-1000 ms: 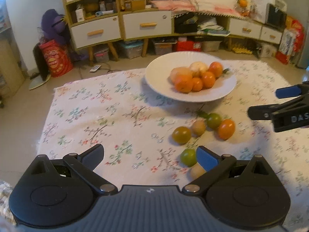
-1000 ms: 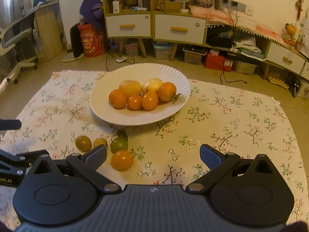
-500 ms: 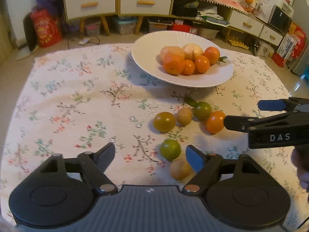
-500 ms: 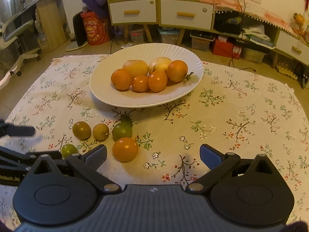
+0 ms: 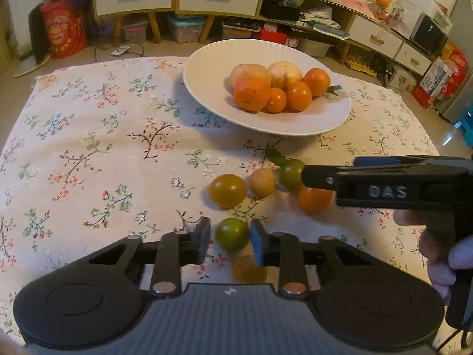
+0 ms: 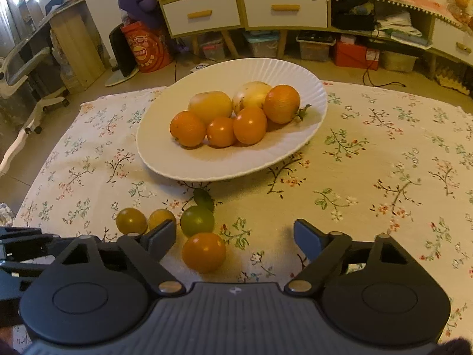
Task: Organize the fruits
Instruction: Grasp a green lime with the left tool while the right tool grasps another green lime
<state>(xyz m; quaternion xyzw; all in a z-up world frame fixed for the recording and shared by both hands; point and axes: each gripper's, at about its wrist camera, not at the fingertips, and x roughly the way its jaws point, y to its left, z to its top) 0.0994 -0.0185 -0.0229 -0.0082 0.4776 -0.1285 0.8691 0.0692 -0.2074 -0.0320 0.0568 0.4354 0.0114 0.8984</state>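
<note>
A white plate (image 5: 207,100) holds several orange and yellow fruits (image 5: 275,88) at the far middle of the floral cloth. Loose fruits lie in front of it: an olive one (image 5: 227,190), a tan one (image 5: 262,182), a green one (image 5: 291,173) and an orange one (image 5: 313,199). My left gripper (image 5: 230,236) has narrowed around a small green fruit (image 5: 232,234); the right pad touches it, and a thin gap shows at the left pad. A tan fruit (image 5: 249,269) lies under it. My right gripper (image 6: 235,235) is open, low over the orange fruit (image 6: 204,252) and the green one (image 6: 197,220).
The table wears a floral cloth (image 5: 88,148). The right gripper's side (image 5: 384,189) crosses the left wrist view just right of the loose fruits. Behind the table stand low cabinets with drawers (image 6: 245,9), storage boxes and a red bag (image 6: 146,48).
My left gripper has moved forward and down to the small green fruit and its fingers have closed in around it. My right gripper has moved forward and lower toward the orange fruit, still open.
</note>
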